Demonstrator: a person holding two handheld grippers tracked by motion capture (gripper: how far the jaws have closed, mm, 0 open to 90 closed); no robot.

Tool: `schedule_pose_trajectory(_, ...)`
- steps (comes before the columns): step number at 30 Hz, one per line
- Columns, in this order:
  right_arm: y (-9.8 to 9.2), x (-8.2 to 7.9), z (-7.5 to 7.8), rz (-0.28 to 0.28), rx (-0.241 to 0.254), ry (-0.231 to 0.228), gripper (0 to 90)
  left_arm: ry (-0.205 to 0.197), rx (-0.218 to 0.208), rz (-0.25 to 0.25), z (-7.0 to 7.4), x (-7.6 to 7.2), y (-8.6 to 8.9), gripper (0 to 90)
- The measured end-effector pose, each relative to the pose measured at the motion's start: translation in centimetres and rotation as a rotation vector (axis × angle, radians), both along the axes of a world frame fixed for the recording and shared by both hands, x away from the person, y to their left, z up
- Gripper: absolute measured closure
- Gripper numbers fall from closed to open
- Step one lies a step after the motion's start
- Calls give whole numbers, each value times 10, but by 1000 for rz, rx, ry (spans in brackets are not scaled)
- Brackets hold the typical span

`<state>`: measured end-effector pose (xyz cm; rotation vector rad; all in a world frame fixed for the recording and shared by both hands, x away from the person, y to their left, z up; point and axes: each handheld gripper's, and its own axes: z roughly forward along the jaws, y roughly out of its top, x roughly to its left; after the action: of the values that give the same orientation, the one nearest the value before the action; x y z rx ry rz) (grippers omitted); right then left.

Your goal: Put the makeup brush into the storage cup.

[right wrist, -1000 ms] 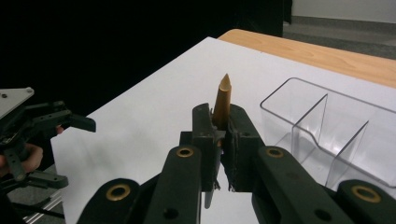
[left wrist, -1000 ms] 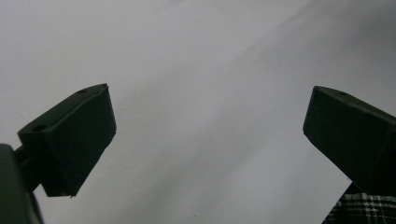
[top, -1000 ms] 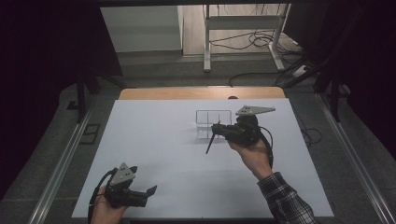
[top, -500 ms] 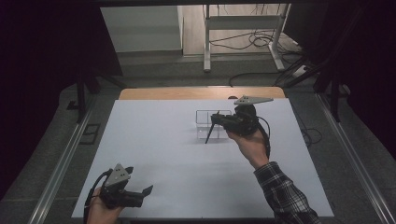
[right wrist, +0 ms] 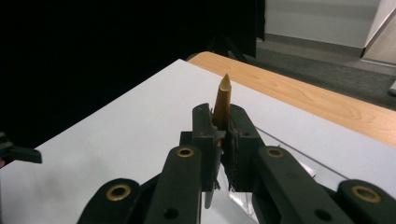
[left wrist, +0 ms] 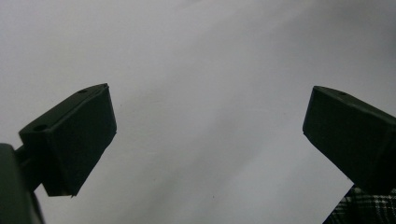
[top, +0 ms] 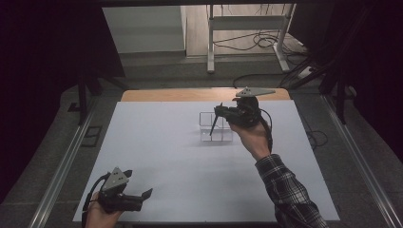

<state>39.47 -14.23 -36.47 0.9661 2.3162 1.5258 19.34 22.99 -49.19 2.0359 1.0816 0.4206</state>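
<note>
At the near edge of the white desk (top: pixel 157 156), well short of the clear compartment box (top: pixel 216 127) and off to its left, the left hand (top: pixel 97 216) holds the left tongs (top: pixel 145 194) low and level, tips pointing right along the desk edge. In the left gripper view the jaws stand wide apart with nothing between them, bare white desk beyond, and a scrap of plaid cloth (left wrist: pixel 369 207) at the lower right corner. The hand is cut off by the bottom of the high view.

Between these tongs and the box the desk surface is open and bare, with free room on all sides out to its left and near edges.

Farther in, the right forearm in a plaid sleeve (top: pixel 285 185) rises from the lower right, and the right hand (top: pixel 252 135) lifts the right tongs (top: pixel 217 111) just above the box's right side, tips aimed left. In the right gripper view the right tongs (right wrist: pixel 219 128) are closed on a brown pointed stick (right wrist: pixel 223 100), its tip upright above the jaws. In the high view a thin dark stick (top: pixel 213 126) slants down from the tips over the box; whether it touches the box cannot be told. The box's walls are transparent and hard to make out.

Beyond the box, a strip of bare wood (top: pixel 166 95) marks the desk's far edge.
</note>
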Motion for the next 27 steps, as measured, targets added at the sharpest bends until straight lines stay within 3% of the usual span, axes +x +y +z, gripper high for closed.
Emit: schedule_pose_trajectory(27, 9, 28, 6, -60, -9, -45, 836, -1, -23, 11, -1, -4, 8, 28)
